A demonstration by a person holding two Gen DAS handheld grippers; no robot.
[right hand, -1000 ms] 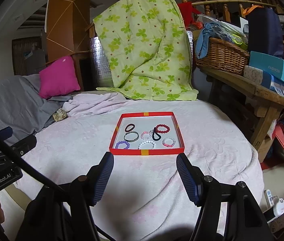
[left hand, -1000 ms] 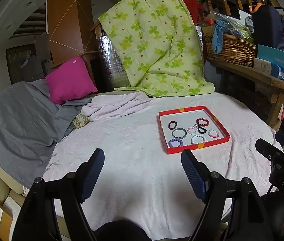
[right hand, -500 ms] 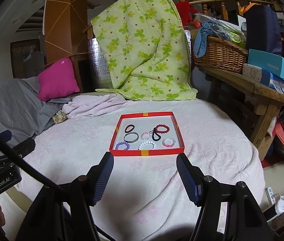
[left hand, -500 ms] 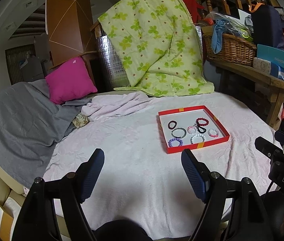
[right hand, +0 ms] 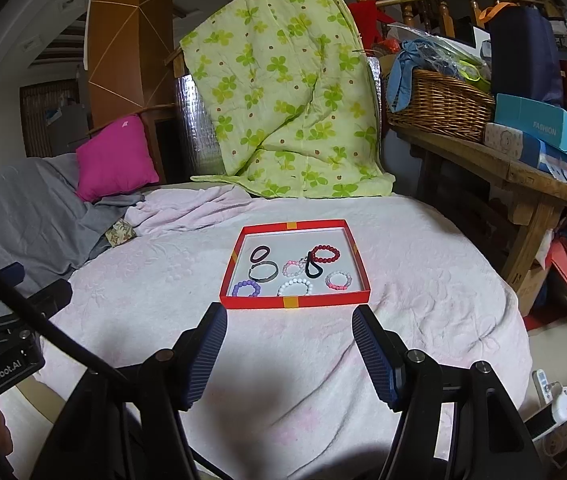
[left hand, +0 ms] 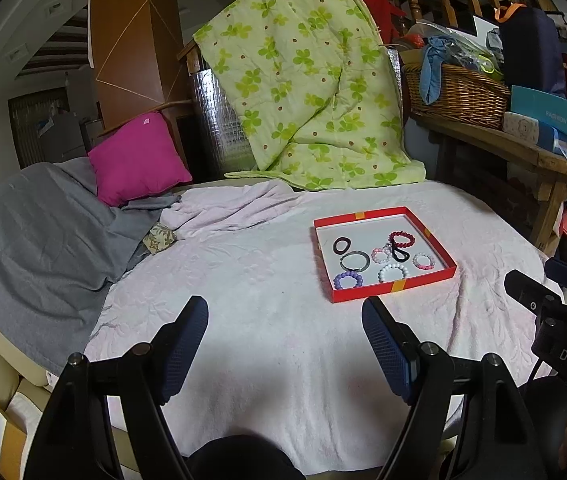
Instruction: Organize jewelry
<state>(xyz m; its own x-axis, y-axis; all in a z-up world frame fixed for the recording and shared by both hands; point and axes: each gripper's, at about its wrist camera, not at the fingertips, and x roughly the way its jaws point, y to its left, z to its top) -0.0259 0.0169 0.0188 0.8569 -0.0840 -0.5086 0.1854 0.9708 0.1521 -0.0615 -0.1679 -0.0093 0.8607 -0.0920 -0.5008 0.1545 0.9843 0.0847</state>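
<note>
Left wrist view: the left tongs are released and hold nothing. The red tray of bracelets sits on the bed, at about one o'clock.

Right wrist view: the right tongs are released too, with the tray straight ahead at twelve o'clock. Go in slow, pinch only the white bead bracelet, and don't bump the others.

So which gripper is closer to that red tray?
Right. The right gripper sits just short of the red tray, centred on it; the left gripper is off to its left.
</note>
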